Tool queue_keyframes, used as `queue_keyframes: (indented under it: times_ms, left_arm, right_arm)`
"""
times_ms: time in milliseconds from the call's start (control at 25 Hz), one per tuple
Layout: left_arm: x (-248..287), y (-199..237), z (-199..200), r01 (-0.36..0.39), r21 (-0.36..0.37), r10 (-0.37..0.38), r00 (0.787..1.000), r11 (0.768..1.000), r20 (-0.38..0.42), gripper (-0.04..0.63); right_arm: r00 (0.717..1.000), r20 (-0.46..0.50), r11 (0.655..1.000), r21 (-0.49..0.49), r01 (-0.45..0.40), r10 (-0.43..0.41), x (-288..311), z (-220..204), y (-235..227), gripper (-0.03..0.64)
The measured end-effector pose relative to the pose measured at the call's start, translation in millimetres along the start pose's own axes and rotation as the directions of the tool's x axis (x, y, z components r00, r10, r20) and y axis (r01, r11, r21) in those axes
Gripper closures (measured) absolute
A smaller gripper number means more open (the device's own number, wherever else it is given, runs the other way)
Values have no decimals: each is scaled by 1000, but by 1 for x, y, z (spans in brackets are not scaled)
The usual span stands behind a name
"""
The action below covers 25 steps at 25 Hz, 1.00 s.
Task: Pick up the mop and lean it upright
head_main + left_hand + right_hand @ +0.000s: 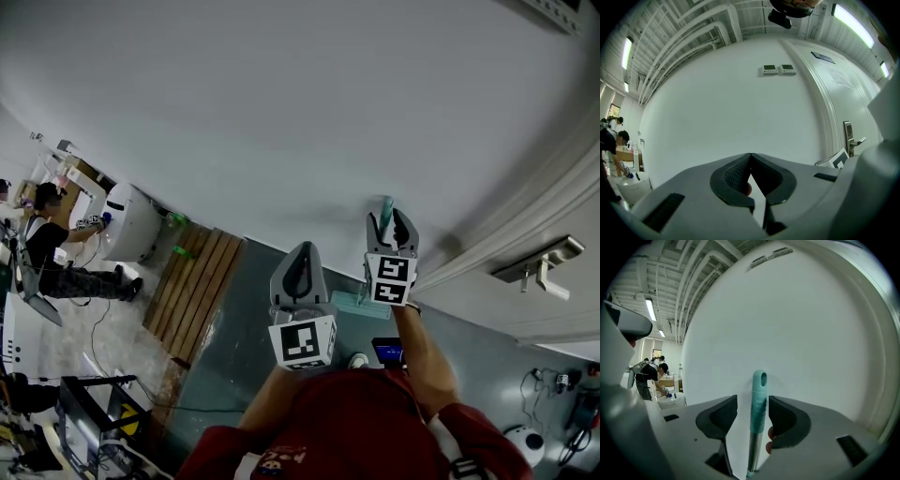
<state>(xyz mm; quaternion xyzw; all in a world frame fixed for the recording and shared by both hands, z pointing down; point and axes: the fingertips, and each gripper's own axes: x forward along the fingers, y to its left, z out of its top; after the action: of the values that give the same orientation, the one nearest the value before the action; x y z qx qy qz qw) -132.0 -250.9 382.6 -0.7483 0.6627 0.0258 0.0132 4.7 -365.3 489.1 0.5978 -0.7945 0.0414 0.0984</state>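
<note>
The mop stands upright against the white wall. Its teal grip with a hanging hole rises between the jaws of my right gripper, and a silver shaft runs down below it. The jaws stand open, with a gap between each pad and the grip. In the head view the grip's top shows at my right gripper, and the teal mop head lies on the floor at the wall's foot. My left gripper hangs beside it to the left, shut and empty, facing the bare wall.
A white door with a metal lever handle is just right of the mop. Wooden planks and a white round machine lie to the left, where a person sits. Two wall panels hang high on the wall.
</note>
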Motion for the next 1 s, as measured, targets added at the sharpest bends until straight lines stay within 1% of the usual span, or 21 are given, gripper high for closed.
queue_keyframes:
  times_ms: [120, 240, 440, 560, 720, 920, 960, 1000]
  left_arm:
    - [2, -1, 0, 7, 13, -7, 1000, 1000, -1, 581]
    - [5, -2, 1, 6, -5, -6, 1000, 1000, -6, 581]
    - [8, -3, -11, 3, 3, -3, 999, 1000, -38, 581]
    - [10, -6, -11, 13, -2, -14, 999, 1000, -31, 581]
    - [10, -6, -11, 14, -5, -14, 999, 1000, -30, 581]
    - [12, -7, -11, 14, -6, -14, 999, 1000, -30, 581]
    - [12, -7, -10, 13, -7, -14, 999, 1000, -30, 581]
    - [12, -7, -10, 13, -9, -13, 999, 1000, -30, 581]
  right_arm:
    - [1000, 3, 1000, 0, -10, 10, -8, 1, 3, 411]
    - [999, 24, 1000, 6, -25, 25, -25, 7, 8, 413]
    - [996, 69, 998, 11, -57, 56, -60, 21, 16, 413]
    - [994, 78, 997, 14, -72, 71, -79, 25, 18, 413]
    - [994, 84, 997, 26, -75, 73, -95, 26, 17, 413]
    - [994, 93, 996, 56, -65, 59, -102, 22, 10, 413]
    - [994, 95, 996, 62, -62, 56, -103, 22, 9, 423]
    - [994, 98, 996, 68, -55, 48, -104, 23, 7, 480]
